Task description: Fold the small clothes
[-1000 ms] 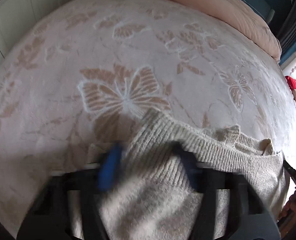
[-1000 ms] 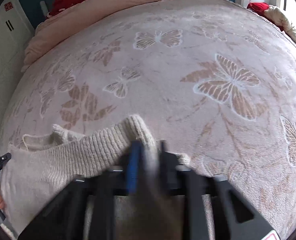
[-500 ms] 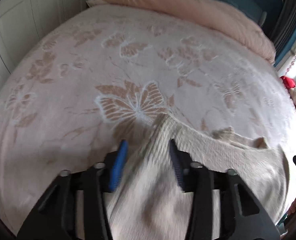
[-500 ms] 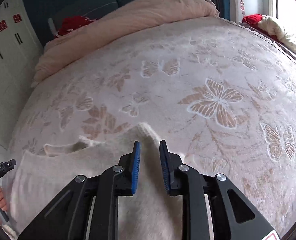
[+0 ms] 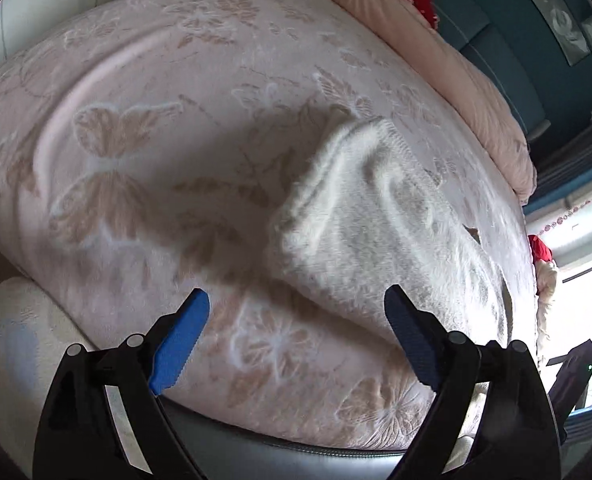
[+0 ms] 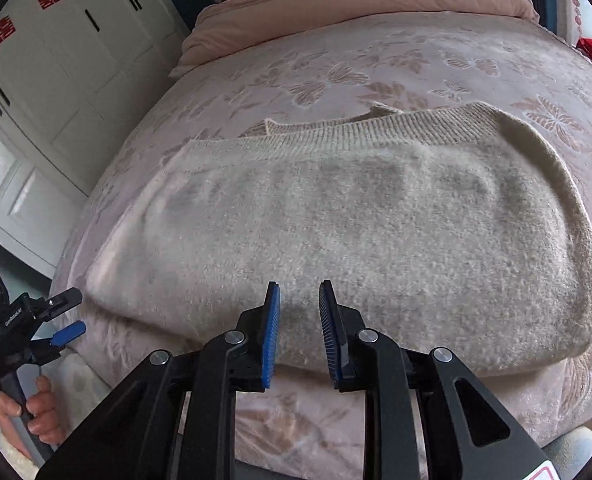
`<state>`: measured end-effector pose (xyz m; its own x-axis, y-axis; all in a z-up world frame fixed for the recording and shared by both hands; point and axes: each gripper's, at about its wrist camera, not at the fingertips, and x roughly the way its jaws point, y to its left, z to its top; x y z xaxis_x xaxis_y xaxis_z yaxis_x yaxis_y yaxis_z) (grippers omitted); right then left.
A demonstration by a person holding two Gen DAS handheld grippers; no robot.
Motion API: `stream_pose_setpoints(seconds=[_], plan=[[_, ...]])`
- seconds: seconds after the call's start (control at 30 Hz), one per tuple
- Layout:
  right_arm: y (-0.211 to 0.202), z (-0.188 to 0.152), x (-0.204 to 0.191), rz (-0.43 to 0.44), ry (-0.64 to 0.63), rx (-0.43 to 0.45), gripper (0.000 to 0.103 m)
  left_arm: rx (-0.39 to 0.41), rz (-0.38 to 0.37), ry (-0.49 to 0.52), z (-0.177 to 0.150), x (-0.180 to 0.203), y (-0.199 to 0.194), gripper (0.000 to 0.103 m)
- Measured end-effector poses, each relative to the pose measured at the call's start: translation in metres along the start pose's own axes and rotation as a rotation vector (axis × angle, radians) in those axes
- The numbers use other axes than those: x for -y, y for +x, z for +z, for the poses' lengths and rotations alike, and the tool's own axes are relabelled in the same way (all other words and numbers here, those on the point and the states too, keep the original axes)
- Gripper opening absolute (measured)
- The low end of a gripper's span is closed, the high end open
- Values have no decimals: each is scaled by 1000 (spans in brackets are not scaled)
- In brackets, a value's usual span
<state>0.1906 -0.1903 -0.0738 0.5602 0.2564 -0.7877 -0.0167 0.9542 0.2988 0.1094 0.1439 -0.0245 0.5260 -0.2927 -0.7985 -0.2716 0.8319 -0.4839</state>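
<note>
Right wrist: sweater (image 6: 376,232) lies crosswise, hem far.

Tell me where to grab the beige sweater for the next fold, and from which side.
Probably grip the sweater at its ribbed far hem, near a corner. It lies flat and already folded, its thick near edge toward the right hand-held gripper, so reach over from the near side.

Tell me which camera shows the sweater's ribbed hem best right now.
Right wrist view: the sweater lies flat, its ribbed hem sharp along the far edge. The left wrist view shows only one blurred, bunched side.
</note>
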Motion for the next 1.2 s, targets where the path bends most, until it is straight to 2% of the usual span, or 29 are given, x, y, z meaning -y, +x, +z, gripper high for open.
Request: stream_pose_setpoints(seconds=[0.1,0.23,0.3,0.37,0.4,0.43,0.5,0.6,0.73,0.9,0.97,1.07,1.13,1.2], plan=[[12,17,-6,-14,11,8,22,27,-9,-22,7,5,15,87],[35,65,-5,-20,43,9,21,-44,-62,-189,15,-3,51,87],[50,89,-5,-28,58,-1,22,-34,-50,-248,17,-7,56,86],[70,107,-4,-31,78,-35,20,-16,-30,-236,19,-3,55,69],[80,111,-4,-35,79,-60,16,-25,-28,-221,20,-1,56,51],[91,114,-5,-44,79,-84,11,-34,-21,-222,20,-2,57,43],[118,112,-5,-76,67,-159,8,-44,-43,-242,22,-6,56,31],[133,104,-7,-112,12,-150,4,-17,-74,-211,26,1,44,23],[136,100,-12,-139,-35,-122,4,74,-154,-64,35,48,6,19],[137,100,-1,-93,-5,-96,3,149,-271,205,31,148,-36,18],[133,103,4,-49,17,-100,3,141,-303,316,20,191,-40,17],[99,106,32,101,141,-69,4,108,-319,497,-10,253,-31,17],[61,101,68,161,216,-8,5,71,-324,582,-31,277,-21,17],[21,87,109,175,272,45,10,7,-320,647,-57,299,-1,17]])
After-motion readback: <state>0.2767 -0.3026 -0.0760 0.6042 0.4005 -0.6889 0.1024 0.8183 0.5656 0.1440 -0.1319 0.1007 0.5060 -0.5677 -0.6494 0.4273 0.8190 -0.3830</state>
